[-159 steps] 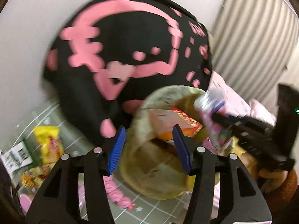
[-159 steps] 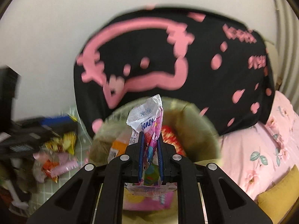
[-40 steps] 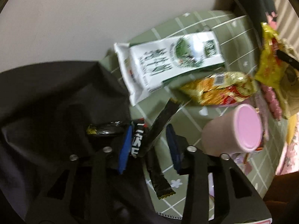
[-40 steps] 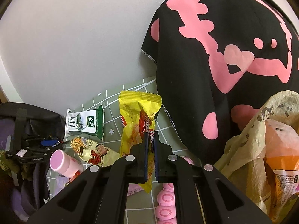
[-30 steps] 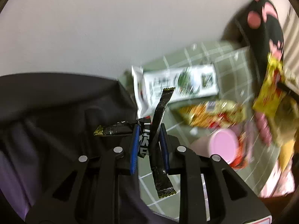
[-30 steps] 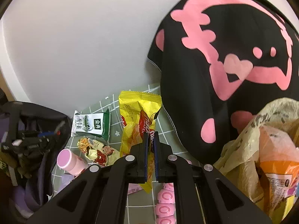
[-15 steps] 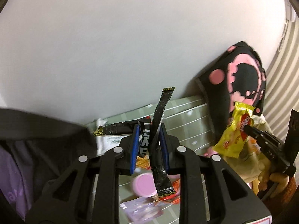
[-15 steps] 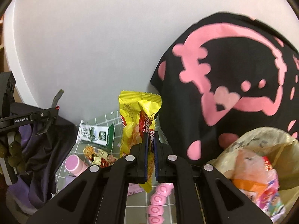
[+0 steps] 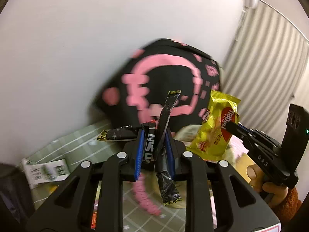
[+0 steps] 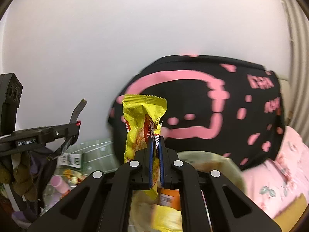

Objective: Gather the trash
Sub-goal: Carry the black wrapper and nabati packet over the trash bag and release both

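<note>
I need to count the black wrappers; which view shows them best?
The left wrist view: the black wrappers sit close, clamped in the left gripper. The right wrist view shows only one thin strip far off.

yellow wafer wrapper (image 10: 143, 119): glossy crinkled foil | black wrappers (image 9: 166, 114): shiny film | black-pink pillow (image 10: 202, 104): matt cloth

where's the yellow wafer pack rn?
Clamped in the right gripper, the yellow wafer pack stands upright before the black-and-pink cushion, above the trash bag.

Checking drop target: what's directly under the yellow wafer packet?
Under the yellow wafer packet lies the open trash bag, holding orange and yellow packaging. The hand-held gripper hides its deeper contents.
</note>
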{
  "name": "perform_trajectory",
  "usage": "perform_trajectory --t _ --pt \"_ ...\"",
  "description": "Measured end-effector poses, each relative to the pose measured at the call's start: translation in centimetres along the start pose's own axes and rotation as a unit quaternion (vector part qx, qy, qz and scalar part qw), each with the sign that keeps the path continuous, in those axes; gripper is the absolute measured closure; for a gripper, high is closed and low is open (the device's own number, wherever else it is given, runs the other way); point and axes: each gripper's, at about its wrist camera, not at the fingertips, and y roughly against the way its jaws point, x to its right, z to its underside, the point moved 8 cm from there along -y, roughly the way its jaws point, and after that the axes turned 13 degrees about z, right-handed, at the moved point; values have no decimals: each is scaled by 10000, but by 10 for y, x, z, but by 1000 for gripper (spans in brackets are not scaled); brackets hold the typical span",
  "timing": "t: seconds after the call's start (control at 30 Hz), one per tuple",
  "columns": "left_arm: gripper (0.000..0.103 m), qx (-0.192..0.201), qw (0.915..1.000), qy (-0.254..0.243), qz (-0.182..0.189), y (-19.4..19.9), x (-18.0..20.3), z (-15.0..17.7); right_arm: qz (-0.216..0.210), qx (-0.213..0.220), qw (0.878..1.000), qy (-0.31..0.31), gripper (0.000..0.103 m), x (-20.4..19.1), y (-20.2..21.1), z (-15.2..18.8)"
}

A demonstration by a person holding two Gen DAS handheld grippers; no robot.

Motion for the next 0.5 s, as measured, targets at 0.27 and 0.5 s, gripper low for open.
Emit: perform_trajectory --t 0.27,0.5 --pt "82 -373 9935 -73 1075 -59 62 15 824 -16 9961 -310 96 83 14 8" --pt "82 -920 9845 -39 1493 -119 93 40 1173 -75 9913 -593 96 131 18 21"
